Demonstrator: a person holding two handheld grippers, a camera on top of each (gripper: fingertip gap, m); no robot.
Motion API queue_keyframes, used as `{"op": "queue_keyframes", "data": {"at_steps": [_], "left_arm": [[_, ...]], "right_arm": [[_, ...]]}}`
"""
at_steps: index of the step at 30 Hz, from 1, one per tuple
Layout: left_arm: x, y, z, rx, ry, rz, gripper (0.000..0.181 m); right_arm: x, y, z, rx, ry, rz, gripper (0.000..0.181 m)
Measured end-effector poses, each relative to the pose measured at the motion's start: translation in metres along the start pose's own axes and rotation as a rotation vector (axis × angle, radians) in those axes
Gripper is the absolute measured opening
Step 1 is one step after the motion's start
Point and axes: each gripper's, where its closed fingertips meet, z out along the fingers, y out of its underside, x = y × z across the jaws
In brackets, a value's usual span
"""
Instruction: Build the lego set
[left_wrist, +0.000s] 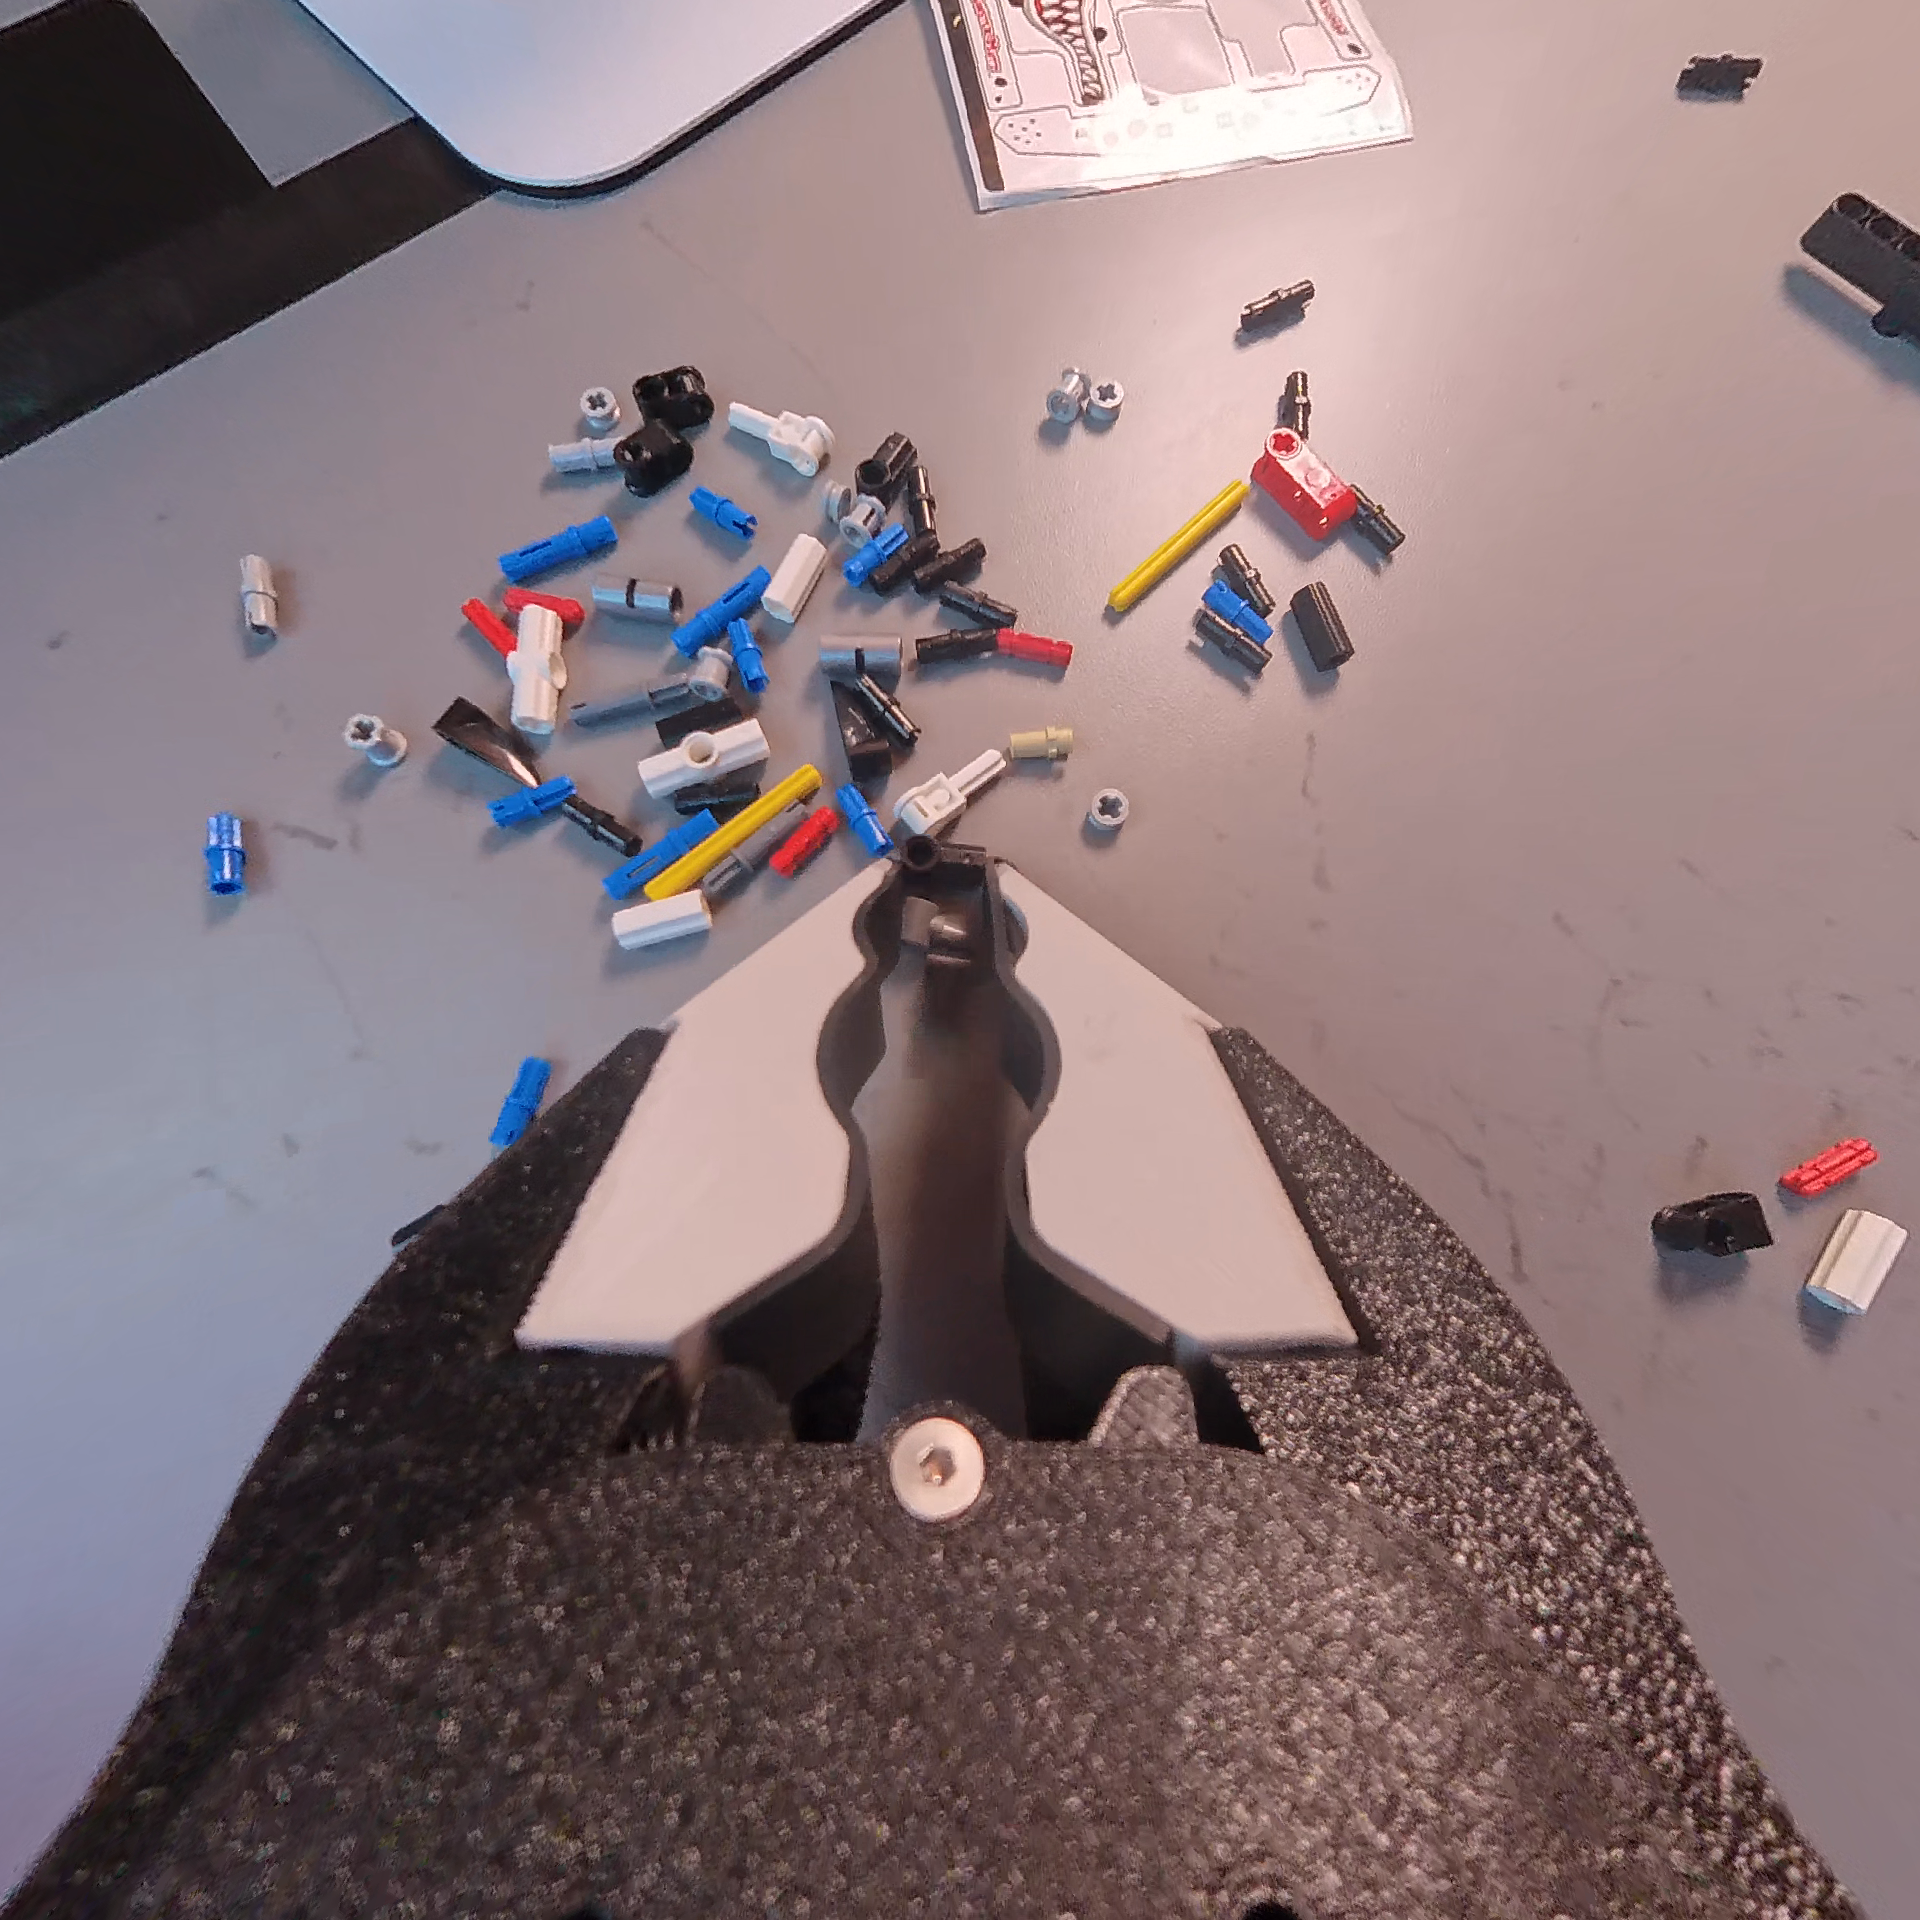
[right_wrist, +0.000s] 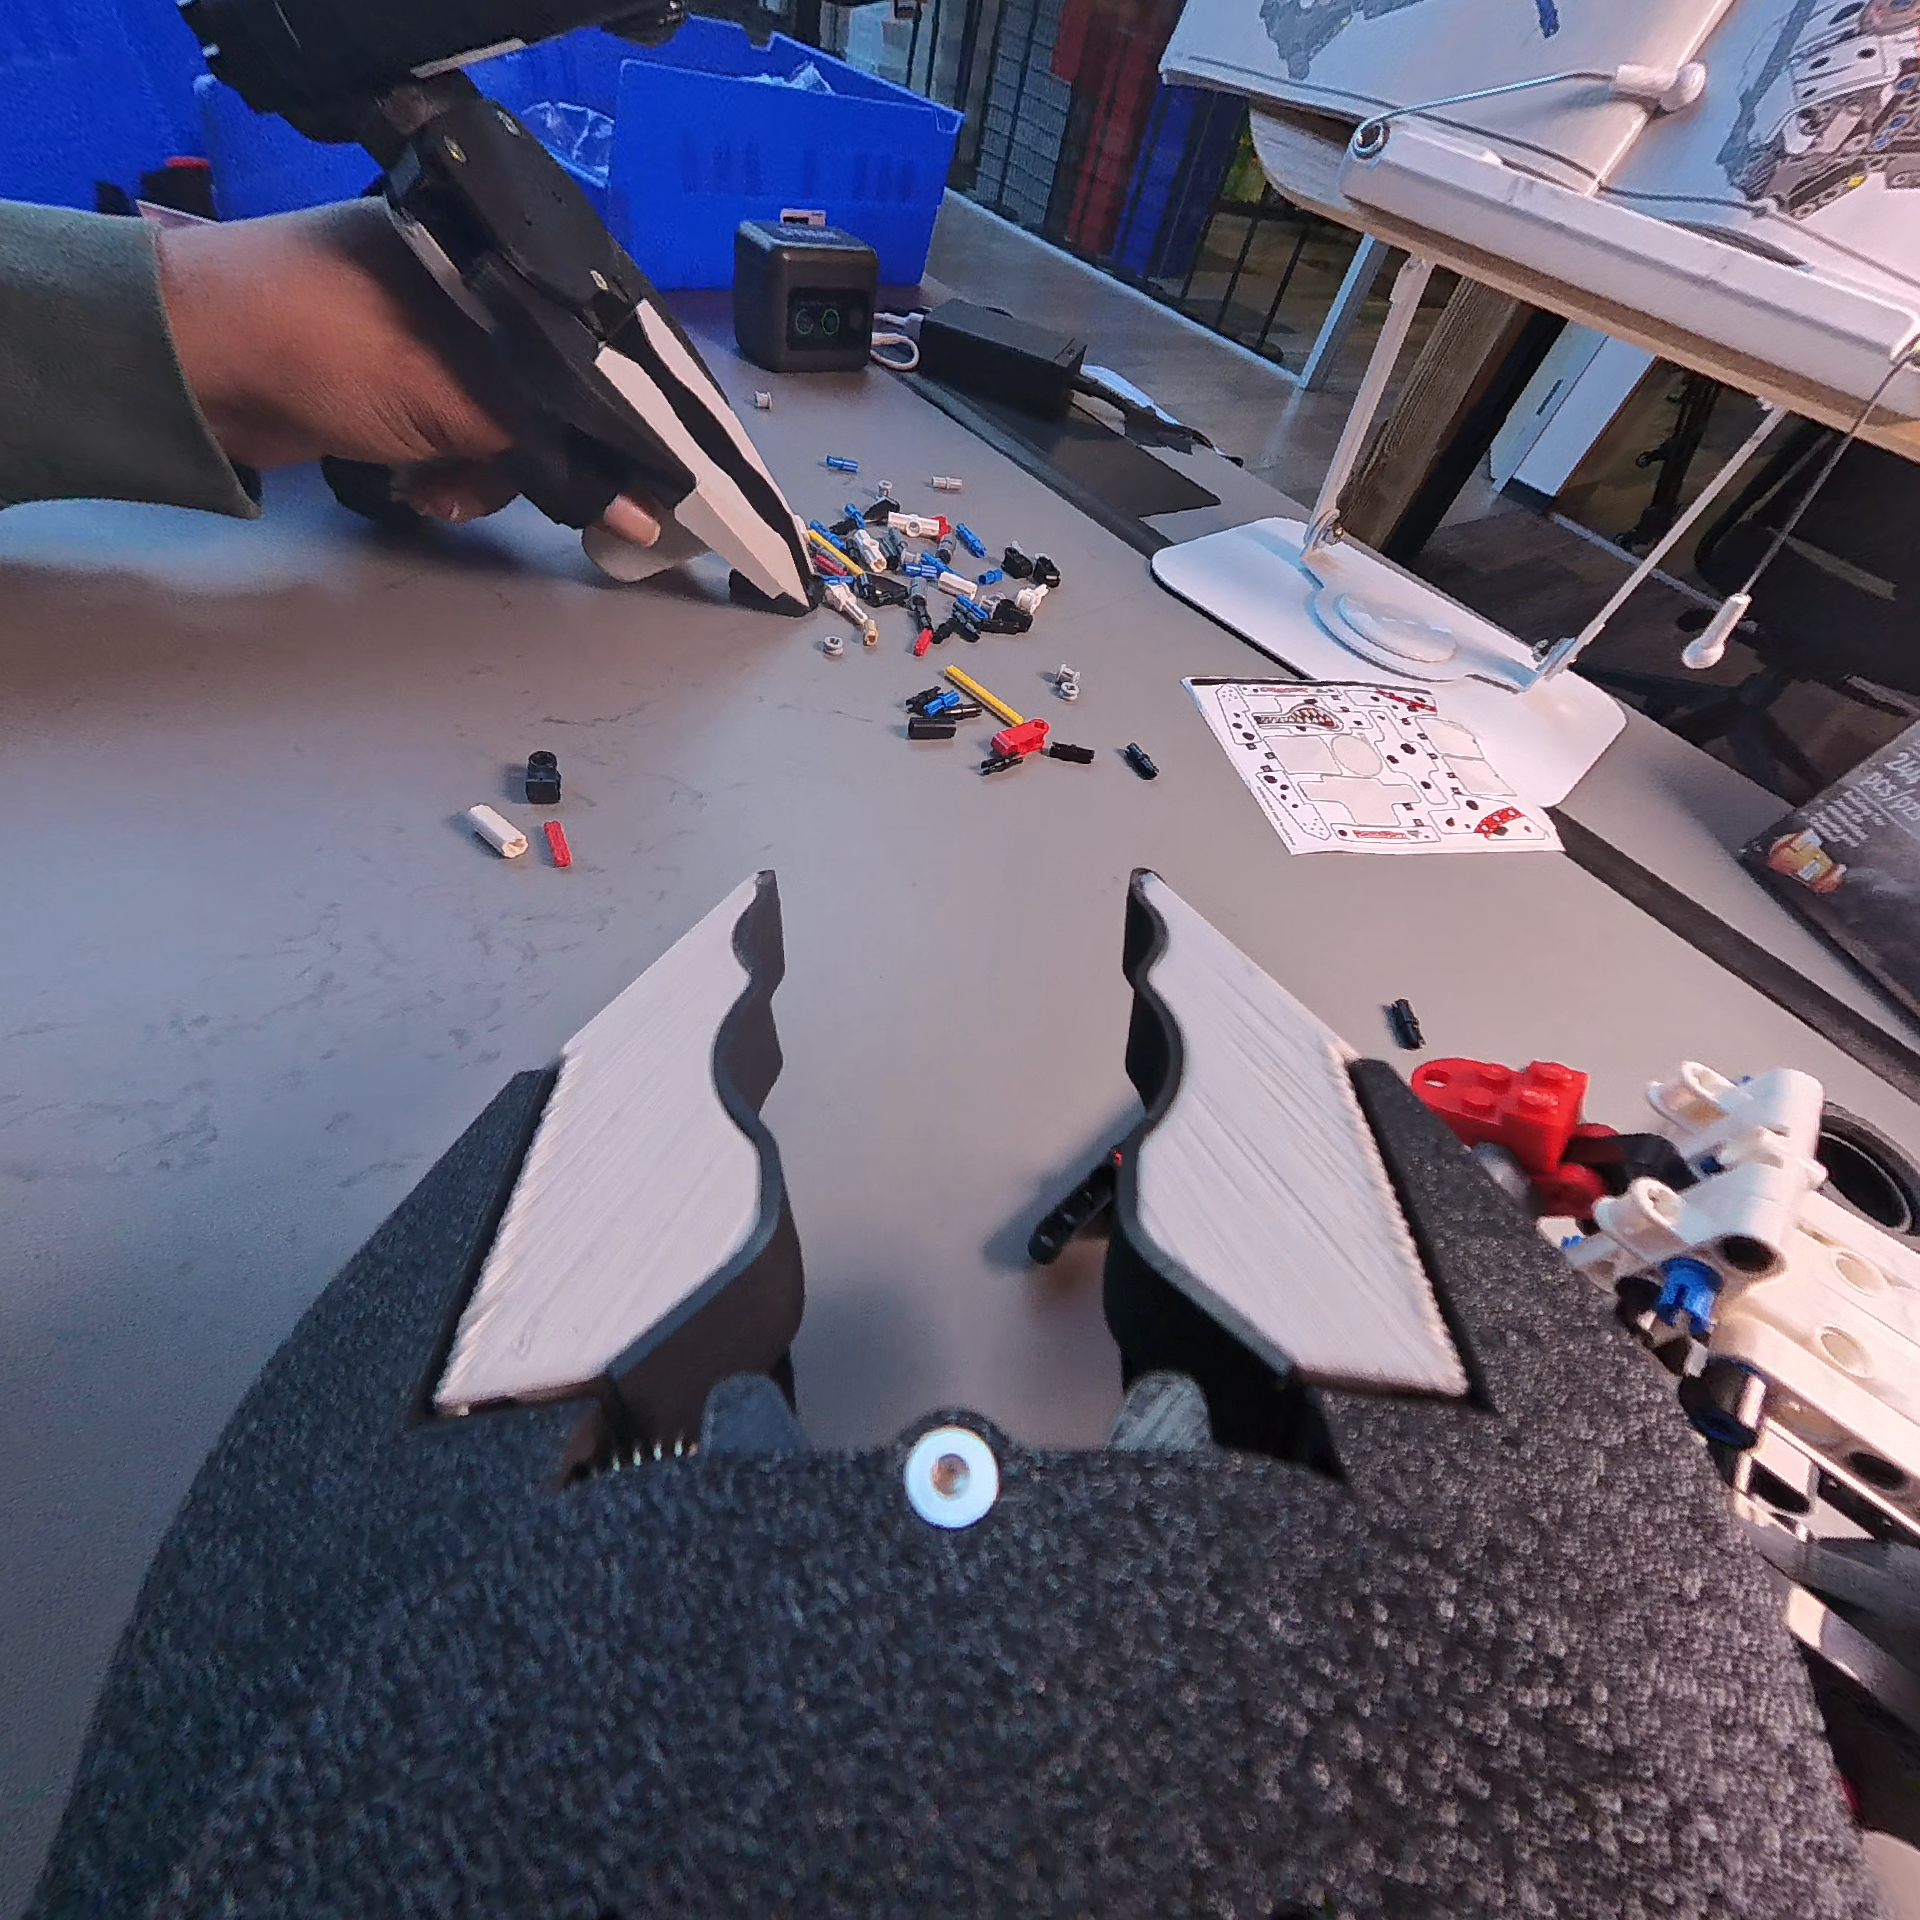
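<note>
Left hand-held gripper (left_wrist: 940, 868), grey-fingered and black-bodied, has its tips pressed together on a small black plastic lego connector (left_wrist: 935, 857) with a round hole, pinched right at the near edge of the scattered pile of small blue, black, red, white and yellow lego pins and axles (left_wrist: 727, 644) on the grey bench (left_wrist: 1455, 883). The low, steep angle of that tool, seen from the right wrist view (right_wrist: 800, 597), suits plucking one tiny piece off the flat surface without disturbing its neighbours.

Right hand-held gripper (right_wrist: 951, 894) hangs with its fingers spread and nothing between them, well apart from the pile, probably waiting to receive or steady a part. The partly built white, red and black lego model (right_wrist: 1714, 1247) lies just beside its right finger, within easy reach. A printed white sticker sheet (right_wrist: 1371, 769) rests farther off, by the white stand base (right_wrist: 1247, 571).
</note>
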Motion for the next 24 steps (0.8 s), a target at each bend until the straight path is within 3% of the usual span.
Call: {"op": "queue_keyframes", "data": {"at_steps": [16, 24], "left_arm": [[0.014, -0.005, 0.000, 0.029, 0.051, 0.020, 0.018], [0.014, -0.015, -0.008, 0.102, 0.051, 0.014, 0.032]], "right_arm": [[0.000, 0.000, 0.000, 0.001, 0.002, -0.002, 0.066], [0.001, 0.000, 0.000, 0.003, 0.002, -0.002, 0.066]]}}
